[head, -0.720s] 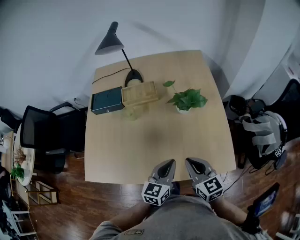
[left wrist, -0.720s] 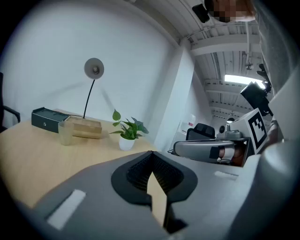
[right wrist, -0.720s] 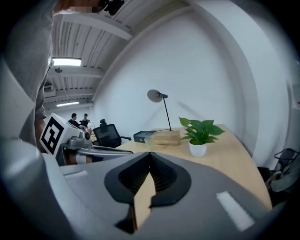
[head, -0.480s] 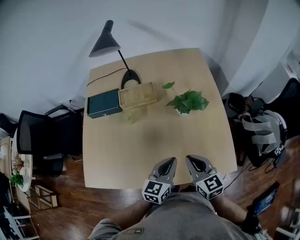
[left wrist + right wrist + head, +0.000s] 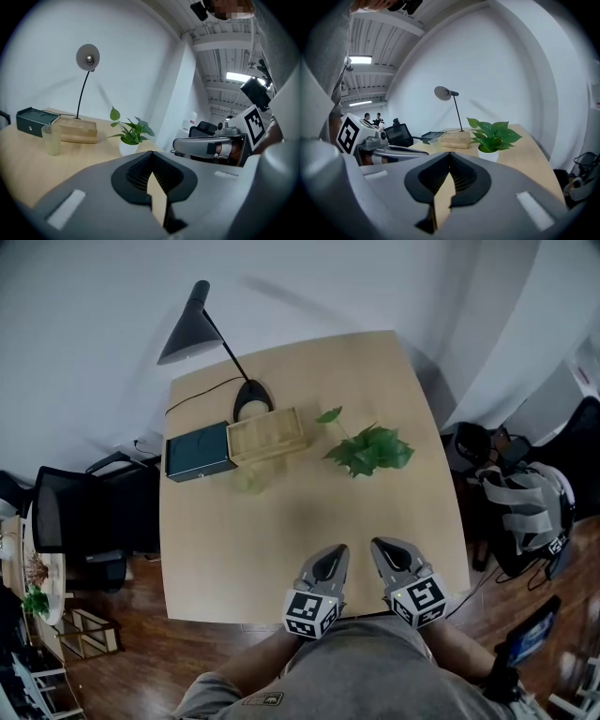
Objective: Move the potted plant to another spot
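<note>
Since both sets of jaws are clamped fully together with nothing between them, neither tool has a hold on anything. The left gripper [image 5: 335, 554] and the right gripper [image 5: 382, 549] sit side by side at the near edge of the table [image 5: 309, 521], close to the person's body. Both are aimed across the top and tipped slightly downward. Well beyond them, toward the far right part of the table, the potted plant [image 5: 367, 452] stands upright in its small white pot, apart from its neighbours. To its left a wooden tray [image 5: 268, 435] and a dark green box [image 5: 197, 453] lie side by side, with a pale translucent cup [image 5: 249, 482] just in front of the tray and a desk lamp [image 5: 251, 404] behind. By my reading the task has not really begun, as the plant stands untouched. Reaching out, opening a gripper, closing on the pot, lifting it and setting it down elsewhere are all left to do. The bare wood in the near half looks roomy enough for a new spot.
</note>
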### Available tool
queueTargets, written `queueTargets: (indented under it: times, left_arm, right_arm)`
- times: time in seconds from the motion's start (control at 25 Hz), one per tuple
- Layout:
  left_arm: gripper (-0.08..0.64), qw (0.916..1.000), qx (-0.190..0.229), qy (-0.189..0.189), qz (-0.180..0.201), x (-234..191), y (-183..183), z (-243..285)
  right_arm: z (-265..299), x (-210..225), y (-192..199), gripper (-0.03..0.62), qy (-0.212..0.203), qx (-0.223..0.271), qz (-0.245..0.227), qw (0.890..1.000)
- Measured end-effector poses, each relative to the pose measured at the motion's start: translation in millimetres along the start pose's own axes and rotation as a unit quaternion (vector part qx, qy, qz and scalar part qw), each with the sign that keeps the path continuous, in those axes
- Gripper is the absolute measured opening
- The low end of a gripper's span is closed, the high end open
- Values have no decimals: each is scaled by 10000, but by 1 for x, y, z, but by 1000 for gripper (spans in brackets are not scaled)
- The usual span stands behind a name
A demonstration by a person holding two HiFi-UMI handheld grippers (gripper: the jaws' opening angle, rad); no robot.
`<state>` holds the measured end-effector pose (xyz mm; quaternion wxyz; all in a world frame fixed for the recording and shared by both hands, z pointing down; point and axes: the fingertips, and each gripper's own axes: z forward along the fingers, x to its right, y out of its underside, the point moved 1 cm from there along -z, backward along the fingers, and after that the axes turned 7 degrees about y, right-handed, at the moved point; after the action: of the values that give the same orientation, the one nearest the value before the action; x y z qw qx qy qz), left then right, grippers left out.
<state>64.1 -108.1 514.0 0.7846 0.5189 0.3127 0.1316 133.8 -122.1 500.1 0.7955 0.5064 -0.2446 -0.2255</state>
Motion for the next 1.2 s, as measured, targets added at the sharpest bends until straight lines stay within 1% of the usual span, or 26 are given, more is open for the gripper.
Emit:
queueTargets:
  times: [0.12, 0.28, 0.56, 0.76, 0.96, 1.12, 1.16, 1.2]
  left_arm:
    - [5, 9998, -25, -176, -68, -5, -1, 12]
    - [5, 9995, -91, -290, 8, -18, -1, 32]
    - [5, 9969, -485, -591, 201, -65, 17, 78]
    - [5, 9944, -701, -664, 432, -94, 26, 114]
    - [5, 9926, -896, -677, 453, -117, 33, 139]
    - [5, 9914, -991, -638, 566, -127, 37, 150]
    - [5, 9910, -1008, -638, 609, -130, 37, 152]
    - [5, 9905, -1028, -630, 660, -132, 38, 154]
  right_arm:
    - [9, 12, 0, 6, -147, -94, -54, 9998]
    - [30, 33, 8, 6, -203, -213, -69, 9995]
    - [79, 73, 31, 6, -147, -581, -122, 9981]
    - [113, 97, 47, 6, -92, -830, -217, 9963]
    - [136, 119, 62, 6, 12, -1081, -270, 9938]
    - [147, 133, 69, 11, 80, -1217, -385, 9918]
    - [150, 135, 70, 20, 71, -1255, -411, 9912]
    - [153, 137, 72, 62, 41, -1299, -440, 9905]
